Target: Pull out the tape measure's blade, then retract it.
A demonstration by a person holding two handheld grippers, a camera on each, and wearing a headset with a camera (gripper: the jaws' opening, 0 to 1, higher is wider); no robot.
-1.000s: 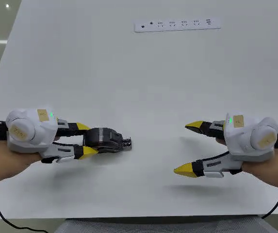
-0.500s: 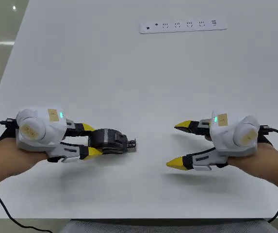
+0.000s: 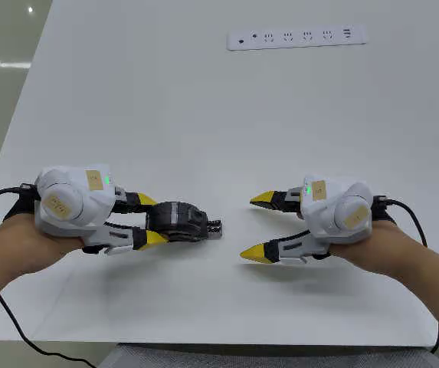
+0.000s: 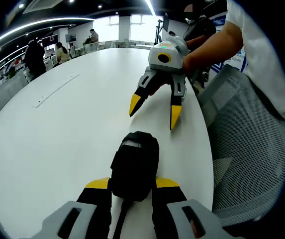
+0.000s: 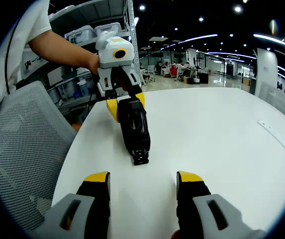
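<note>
The tape measure (image 3: 177, 222) lies flat on the white bench (image 3: 204, 115), a little toward 8 o'clock from the middle of the head view. Its long axis runs from 9 to 3 o'clock. The end where the blade comes out points to 3 o'clock, straight at the other gripper.

It has a dark grey to black case, rounded at the back and narrowing toward the front. Only a small dark hook tab (image 3: 215, 227) shows at the front, with no length of blade drawn out. In the left gripper view the case points away toward 12 o'clock. In the right gripper view the hook end faces the camera at about 6 o'clock.

The left gripper (image 3: 155, 220) holds the rear half of the case. Its yellow-tipped jaws are narrowed onto the case, one on each flank, and touch it. The hand behind it rests at 9 o'clock.

The right gripper (image 3: 251, 228) sits near 4 o'clock from the centre of the head view. Its jaws are spread wide with nothing between them, and their tips aim toward 9 o'clock at the hook. It is near the tape measure but apart from it, with bare bench between them.

A white power strip (image 3: 296, 37) lies at the far side, near 1 o'clock. A grey mesh chair (image 4: 241, 149) stands at the bench edge.
</note>
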